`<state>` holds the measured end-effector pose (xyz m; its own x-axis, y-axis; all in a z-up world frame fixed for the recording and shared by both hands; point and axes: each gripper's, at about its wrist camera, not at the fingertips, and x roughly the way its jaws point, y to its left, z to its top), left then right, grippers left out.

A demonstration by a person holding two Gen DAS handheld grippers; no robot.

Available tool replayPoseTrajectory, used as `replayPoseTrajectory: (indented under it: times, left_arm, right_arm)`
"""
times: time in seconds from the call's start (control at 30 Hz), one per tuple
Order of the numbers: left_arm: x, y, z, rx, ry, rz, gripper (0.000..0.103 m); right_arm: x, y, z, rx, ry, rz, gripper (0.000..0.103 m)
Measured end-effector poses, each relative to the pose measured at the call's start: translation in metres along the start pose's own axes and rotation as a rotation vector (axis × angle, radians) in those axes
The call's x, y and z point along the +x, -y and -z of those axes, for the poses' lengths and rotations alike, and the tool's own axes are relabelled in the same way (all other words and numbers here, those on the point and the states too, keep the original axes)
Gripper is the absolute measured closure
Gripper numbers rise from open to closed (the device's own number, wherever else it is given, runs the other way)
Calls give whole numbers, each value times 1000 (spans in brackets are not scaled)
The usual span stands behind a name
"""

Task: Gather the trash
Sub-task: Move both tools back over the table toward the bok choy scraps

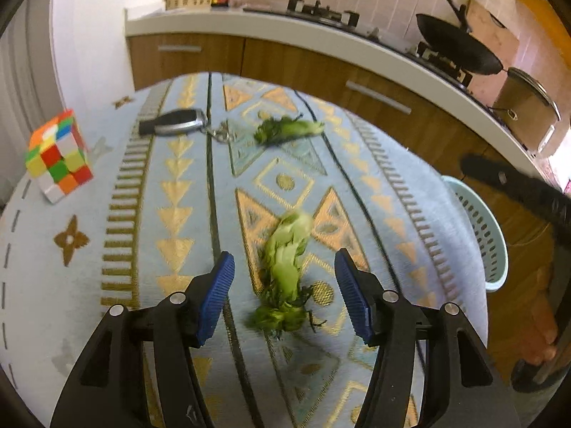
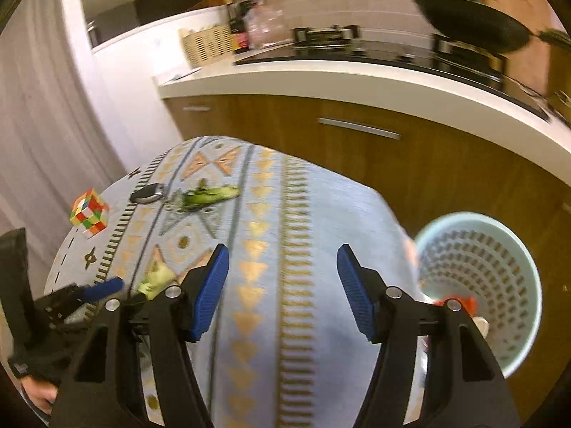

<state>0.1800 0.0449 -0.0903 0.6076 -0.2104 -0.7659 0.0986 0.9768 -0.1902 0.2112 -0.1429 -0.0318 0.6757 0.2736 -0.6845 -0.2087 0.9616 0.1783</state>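
Observation:
A green vegetable scrap (image 1: pixel 287 271) lies on the patterned tablecloth (image 1: pixel 171 185), between the blue pads of my left gripper (image 1: pixel 284 285), which is open around it without touching. A second vegetable scrap (image 1: pixel 287 129) lies farther back, next to a car key (image 1: pixel 175 125). My right gripper (image 2: pixel 282 278) is open and empty above the cloth (image 2: pixel 321 214). In the right wrist view the near scrap (image 2: pixel 157 280) shows beside the left gripper's blue fingertip (image 2: pixel 103 289), and the far scrap (image 2: pixel 208 195) lies by the key (image 2: pixel 146 194). A pale blue perforated bin (image 2: pixel 478 285) stands on the floor at the right.
A colour cube (image 1: pixel 59 155) sits at the table's left edge, also in the right wrist view (image 2: pixel 89 214). The bin (image 1: pixel 480 228) holds something red (image 2: pixel 467 301). A wooden kitchen counter (image 2: pixel 357 142) with a stove and black wok (image 1: pixel 456 44) runs behind the table.

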Motion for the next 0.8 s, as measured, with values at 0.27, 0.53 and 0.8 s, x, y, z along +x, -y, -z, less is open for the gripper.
replayPoseTrajectory:
  times: [0.27,0.53,0.8]
  left_arm:
    - [16,12,4,103,3,-116,74]
    - [2,-15,2,-12,109,-44,84]
    - [-7,-32,3,-128,182,-70,84]
  right_arm:
    - [49,-30,-34,-54,-36,-64,53]
    - [108,-28,-67,-30,-91,-154,56]
    - [164,-11,-76,92,-178,-223,57]
